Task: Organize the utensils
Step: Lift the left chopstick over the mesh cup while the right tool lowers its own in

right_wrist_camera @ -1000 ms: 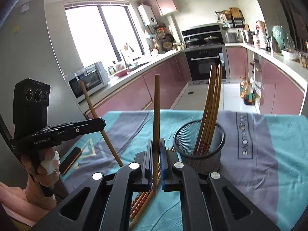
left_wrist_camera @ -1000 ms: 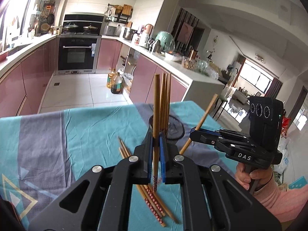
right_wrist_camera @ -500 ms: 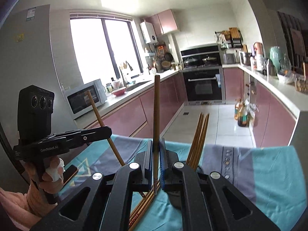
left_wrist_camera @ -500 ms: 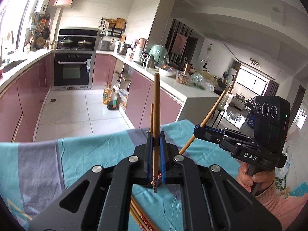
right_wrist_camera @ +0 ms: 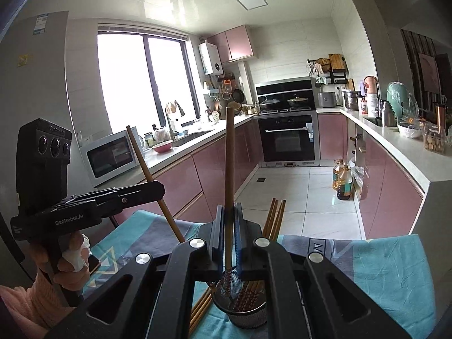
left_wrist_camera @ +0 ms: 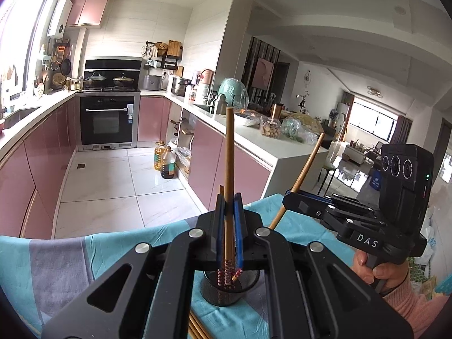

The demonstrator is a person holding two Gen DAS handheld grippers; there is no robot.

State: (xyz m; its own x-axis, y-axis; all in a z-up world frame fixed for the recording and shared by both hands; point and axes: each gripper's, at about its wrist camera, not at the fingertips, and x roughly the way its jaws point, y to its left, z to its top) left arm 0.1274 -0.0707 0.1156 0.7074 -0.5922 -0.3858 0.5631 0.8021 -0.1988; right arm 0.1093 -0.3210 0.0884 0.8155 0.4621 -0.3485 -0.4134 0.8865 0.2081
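We hold both grippers raised over the table, each pointing a little downward and each clamped on a single chopstick that stands nearly upright between its blue pads. The left gripper (left_wrist_camera: 229,212) pinches its chopstick (left_wrist_camera: 229,152) low on the shaft, the patterned tip hanging just over the mouth of the black mesh holder (left_wrist_camera: 226,289); our left hand (right_wrist_camera: 72,262) wraps the handle at the left edge of the right view. The right gripper (right_wrist_camera: 229,220) grips its own chopstick (right_wrist_camera: 229,158) the same way, its tip reaching down into the holder's opening, where several chopsticks already lean against the far rim. Our right hand (left_wrist_camera: 378,268), in a pink sleeve, shows at the right of the left view. The two grippers sit side by side, close but apart, their chopsticks slanting away from each other. More loose chopsticks (right_wrist_camera: 202,309) lie on the teal tablecloth (right_wrist_camera: 381,265) just beside the holder, nearer us. The cloth's far edge lies just past the holder, with open tiled floor beyond and bare cloth to either side. Against a second ago, both grippers have come up: the holder sits lower in both views and less cloth shows.
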